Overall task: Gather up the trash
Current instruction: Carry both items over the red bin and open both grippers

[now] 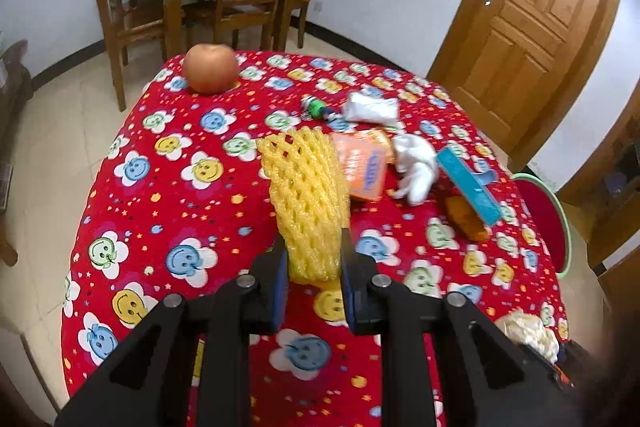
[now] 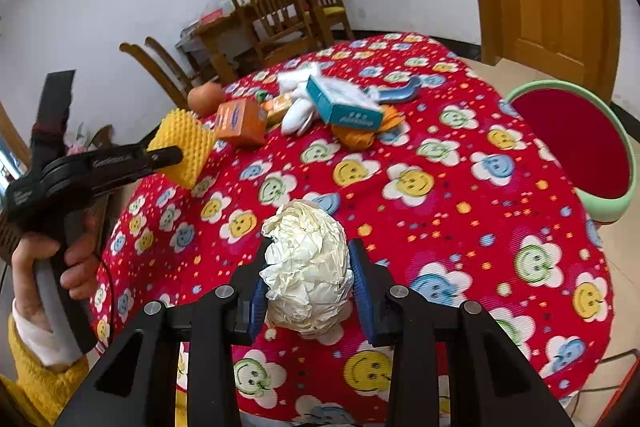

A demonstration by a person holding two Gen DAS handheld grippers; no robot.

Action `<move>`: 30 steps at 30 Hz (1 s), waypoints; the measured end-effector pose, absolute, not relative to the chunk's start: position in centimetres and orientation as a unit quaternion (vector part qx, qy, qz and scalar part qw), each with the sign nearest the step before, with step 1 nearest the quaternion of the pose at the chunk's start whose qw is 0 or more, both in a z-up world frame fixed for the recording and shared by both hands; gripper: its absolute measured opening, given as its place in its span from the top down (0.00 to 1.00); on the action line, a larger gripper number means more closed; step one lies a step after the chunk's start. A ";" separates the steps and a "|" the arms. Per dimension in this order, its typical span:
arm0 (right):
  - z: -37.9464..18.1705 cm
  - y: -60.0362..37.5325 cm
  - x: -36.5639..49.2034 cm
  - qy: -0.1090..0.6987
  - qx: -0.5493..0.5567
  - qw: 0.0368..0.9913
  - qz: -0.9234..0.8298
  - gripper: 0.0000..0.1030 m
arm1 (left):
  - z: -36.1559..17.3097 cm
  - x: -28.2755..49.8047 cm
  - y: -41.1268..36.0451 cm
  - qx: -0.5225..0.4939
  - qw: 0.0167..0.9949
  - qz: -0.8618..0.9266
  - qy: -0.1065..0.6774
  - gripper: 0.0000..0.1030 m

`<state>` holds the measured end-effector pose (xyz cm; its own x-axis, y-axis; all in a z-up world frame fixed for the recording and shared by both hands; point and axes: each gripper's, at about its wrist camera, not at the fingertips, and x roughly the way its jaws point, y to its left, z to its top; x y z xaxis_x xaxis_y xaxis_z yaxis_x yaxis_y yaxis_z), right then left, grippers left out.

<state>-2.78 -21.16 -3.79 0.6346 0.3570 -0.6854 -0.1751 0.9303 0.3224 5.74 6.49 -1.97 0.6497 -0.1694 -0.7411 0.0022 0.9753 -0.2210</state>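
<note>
A: What is your left tool [image 1: 314,265] doing?
B: It pinches the yellow foam net [image 1: 306,199] between its blue pads; the net stretches away ahead of the fingertips, above the red smiley cloth of the desk [image 1: 180,195]. Far ahead and to the left of that tool an apple [image 1: 211,67] sits near the desk's far edge.
A: And ahead to its right?
B: A heap lies there: an orange packet [image 1: 362,163], white crumpled tissue [image 1: 414,163] and a blue box [image 1: 468,185], touching one another.
A: Your right tool [image 2: 310,277]?
B: Its pads press on a ball of crumpled white paper [image 2: 306,267], one on each side. Off to its right, past the desk's edge, a green-rimmed red basin [image 2: 576,143] stands lower down
</note>
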 end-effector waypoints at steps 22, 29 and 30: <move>-0.6 -32.3 -1.4 0.337 0.172 0.925 0.027 0.64 | 1.4 6.9 -6.2 -0.047 0.897 -0.176 0.403 0.79; -0.5 -36.9 -0.5 0.325 0.187 0.927 -0.029 0.64 | 1.3 8.7 -11.9 -0.026 0.885 -0.223 0.408 0.79; -0.7 -37.6 -0.3 0.325 0.189 0.926 -0.038 0.64 | 1.2 9.0 -12.8 -0.022 0.883 -0.230 0.409 0.79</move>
<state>-0.30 -37.58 -0.66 0.7861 0.0533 -0.6159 0.1926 0.9256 0.3259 9.04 -12.81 1.20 0.5595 -0.4243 -0.7120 0.3880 0.8932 -0.2274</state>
